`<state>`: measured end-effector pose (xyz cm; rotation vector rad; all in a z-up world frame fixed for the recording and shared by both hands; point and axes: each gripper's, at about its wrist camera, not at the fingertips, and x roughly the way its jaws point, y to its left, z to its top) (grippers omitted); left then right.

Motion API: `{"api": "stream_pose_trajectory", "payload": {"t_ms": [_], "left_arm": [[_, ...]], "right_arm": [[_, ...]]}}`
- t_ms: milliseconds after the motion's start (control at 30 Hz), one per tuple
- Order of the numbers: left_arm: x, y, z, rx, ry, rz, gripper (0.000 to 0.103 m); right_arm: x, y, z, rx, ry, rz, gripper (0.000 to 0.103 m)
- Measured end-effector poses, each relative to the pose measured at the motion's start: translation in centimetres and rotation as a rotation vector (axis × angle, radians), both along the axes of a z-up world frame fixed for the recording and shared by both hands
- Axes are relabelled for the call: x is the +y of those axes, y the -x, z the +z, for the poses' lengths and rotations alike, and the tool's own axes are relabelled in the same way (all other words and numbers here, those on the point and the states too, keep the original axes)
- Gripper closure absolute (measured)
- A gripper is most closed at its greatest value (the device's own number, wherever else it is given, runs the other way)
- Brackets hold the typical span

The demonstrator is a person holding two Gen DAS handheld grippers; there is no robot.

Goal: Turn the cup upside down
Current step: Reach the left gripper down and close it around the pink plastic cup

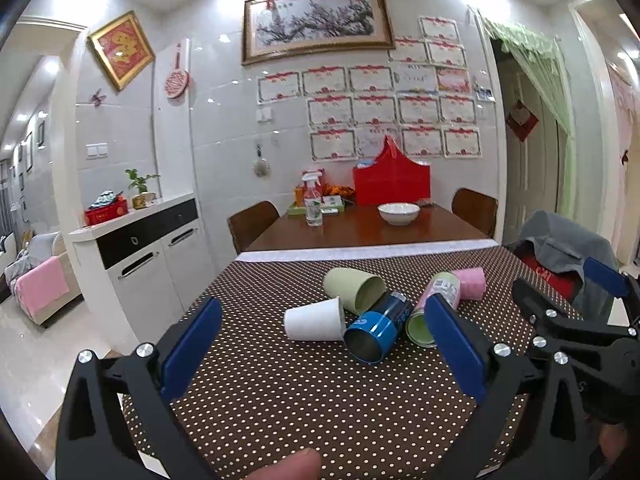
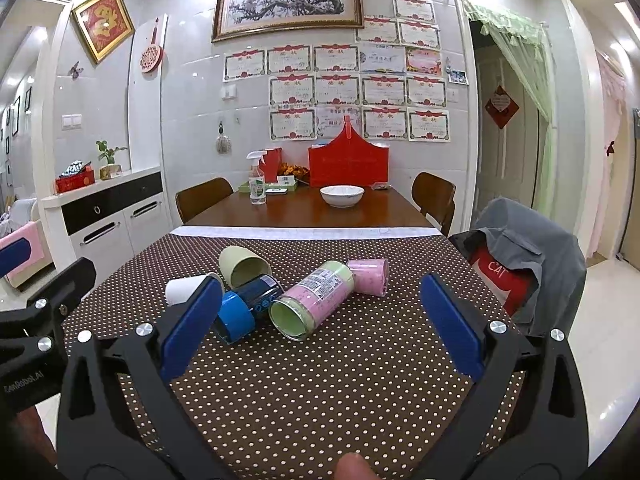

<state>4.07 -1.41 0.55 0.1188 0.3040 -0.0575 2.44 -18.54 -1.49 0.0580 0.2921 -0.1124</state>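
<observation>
A brown dotted cloth (image 1: 304, 400) covers the near table. On it five cups lie on their sides in a loose cluster. A bare wooden table (image 2: 304, 212) stands beyond, carrying a white bowl (image 2: 342, 195), a spray bottle (image 2: 257, 180) and a red box (image 2: 348, 166). A chair with a grey garment (image 2: 532, 248) draped over it sits at the right edge of the cloth.

The white cup (image 1: 315, 320) lies at the left of the cluster, its mouth turned towards the blue cup (image 1: 378, 330), which it touches. The blue cup is metallic, with its open mouth facing the camera. Behind them lies the green cup (image 1: 356, 290), mouth facing right and forward. To the right lies a pink-and-green cup (image 2: 314, 300) with a printed label and a pale green inside, its mouth towards the camera. A pink cup (image 2: 370, 276) lies behind it, touching it.

The left gripper (image 1: 320, 356) hangs above the cloth short of the cups, its blue fingers spread wide with nothing between them. The right gripper (image 2: 320, 320) is likewise spread wide and empty. In the right wrist view, its left finger (image 2: 192, 328) hides part of the white and blue cups.
</observation>
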Motion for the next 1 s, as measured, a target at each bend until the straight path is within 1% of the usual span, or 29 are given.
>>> {"api": "stream_pose_trajectory", "payload": {"t_ms": [67,200,267,467,567,767,867,1000], "left_arm": [[-0.7,-1.0,-0.3,0.011,-0.019,-0.011,0.004],[-2.5,-3.7,-1.0,0.049,-0.066,-0.059,0.004],[-3.1,-5.1,-1.3,0.072,-0.077,-0.088,0.004],[-7.0,-10.3,-2.6,0.162,-0.148,-0.196,0.004],[-8.7,-12.6,-3.4,0.202,-0.181,-0.232,0.004],[-12.7,-17.5,-4.7,0.285,-0.273,-0.332,0.004],[-14.8,-19.5,-5.4,0.309,-0.339,-0.369,0.004],[-17.7,-22.0,-6.5,0.346,-0.438,-0.443,0.004]], "right_arm": [[-0.6,-0.7,-0.3,0.011,-0.001,-0.003,0.006],[-2.2,-2.7,-1.2,0.042,-0.014,-0.02,0.006],[-3.4,-3.7,-1.9,0.066,-0.025,-0.036,0.006],[-7.1,-6.6,-3.2,0.137,-0.067,-0.09,0.006],[-9.1,-8.1,-3.9,0.176,-0.089,-0.117,0.006],[-12.6,-11.0,-5.2,0.239,-0.122,-0.159,0.006],[-13.6,-12.2,-5.7,0.261,-0.135,-0.167,0.006],[-14.9,-13.6,-6.4,0.288,-0.148,-0.174,0.006]]}}
